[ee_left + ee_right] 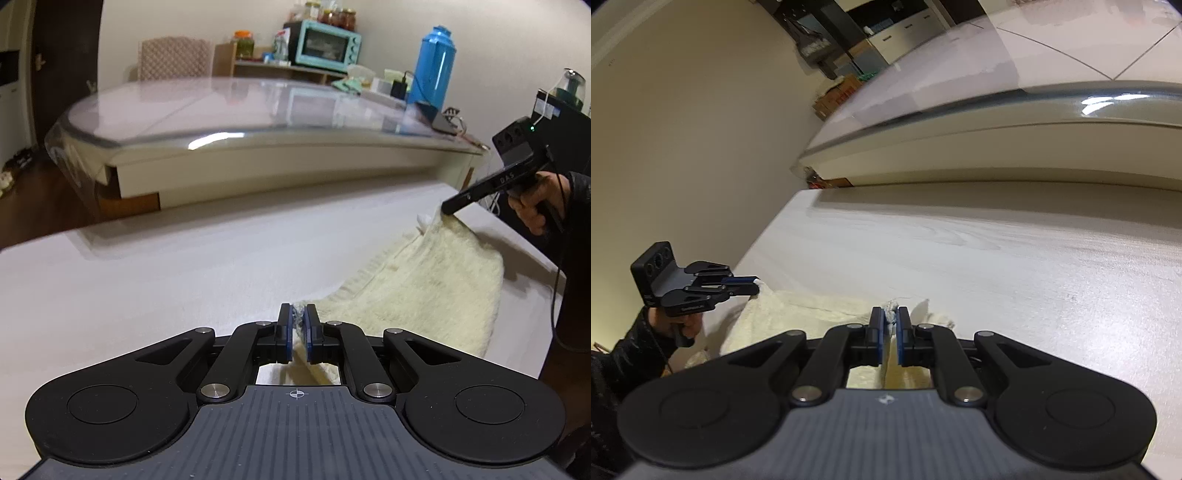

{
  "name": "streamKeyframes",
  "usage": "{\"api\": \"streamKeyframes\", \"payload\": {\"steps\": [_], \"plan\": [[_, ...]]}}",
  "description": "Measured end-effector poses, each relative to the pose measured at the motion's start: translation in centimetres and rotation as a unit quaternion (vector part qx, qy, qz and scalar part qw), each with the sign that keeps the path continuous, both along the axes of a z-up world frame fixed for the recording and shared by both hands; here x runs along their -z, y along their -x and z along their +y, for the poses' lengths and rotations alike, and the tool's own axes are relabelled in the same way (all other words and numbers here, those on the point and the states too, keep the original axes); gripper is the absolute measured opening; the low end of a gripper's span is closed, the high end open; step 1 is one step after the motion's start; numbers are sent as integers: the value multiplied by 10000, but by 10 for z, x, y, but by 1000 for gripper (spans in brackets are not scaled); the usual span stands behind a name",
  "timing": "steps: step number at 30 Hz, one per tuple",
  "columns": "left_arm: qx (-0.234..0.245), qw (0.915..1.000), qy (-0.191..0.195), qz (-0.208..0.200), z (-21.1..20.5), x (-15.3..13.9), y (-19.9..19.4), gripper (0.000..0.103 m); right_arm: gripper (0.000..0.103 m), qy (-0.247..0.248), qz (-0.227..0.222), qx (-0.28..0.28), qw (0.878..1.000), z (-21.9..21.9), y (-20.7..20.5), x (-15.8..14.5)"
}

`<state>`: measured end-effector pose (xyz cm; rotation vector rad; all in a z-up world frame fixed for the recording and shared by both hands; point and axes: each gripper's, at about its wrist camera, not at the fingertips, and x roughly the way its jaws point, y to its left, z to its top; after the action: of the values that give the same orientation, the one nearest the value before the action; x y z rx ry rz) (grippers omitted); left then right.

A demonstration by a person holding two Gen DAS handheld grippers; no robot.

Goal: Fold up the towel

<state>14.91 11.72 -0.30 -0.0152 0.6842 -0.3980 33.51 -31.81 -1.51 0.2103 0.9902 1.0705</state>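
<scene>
On pale table (pixel 147 280), cream towel (pixel 424 288), both tools (pixel 299 314) (pixel 890 314) pinching corners, blue flask (pixel 432 66) behind.

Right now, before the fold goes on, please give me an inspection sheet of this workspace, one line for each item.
Surface: pale table, bare apart from the towel.
Job's things: cream towel, held up by two corners.
Clutter: nothing seen on the table.
Grippers: left gripper and right gripper each shut on a towel corner.
Cables: black cable hanging from the right hand.
Surroundings: glass-topped table, teal oven, blue flask.
</scene>
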Motion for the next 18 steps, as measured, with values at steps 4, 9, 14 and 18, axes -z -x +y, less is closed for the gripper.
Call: {"api": "streamKeyframes", "payload": {"steps": [4,9,14,18], "plan": [[-147,9998,92,-10,7,-1,-1,6,7,-148,-25,129,9998,-7,-2,-3],[-321,9994,86,105,7,12,-12,6,7,-5,0,220,9998,5,-9,7],[-412,9990,137,129,11,18,-16,6,7,142,42,316,9994,11,-17,15],[-380,9991,-26,184,7,24,-18,6,7,431,73,333,9985,18,-18,22]]}}
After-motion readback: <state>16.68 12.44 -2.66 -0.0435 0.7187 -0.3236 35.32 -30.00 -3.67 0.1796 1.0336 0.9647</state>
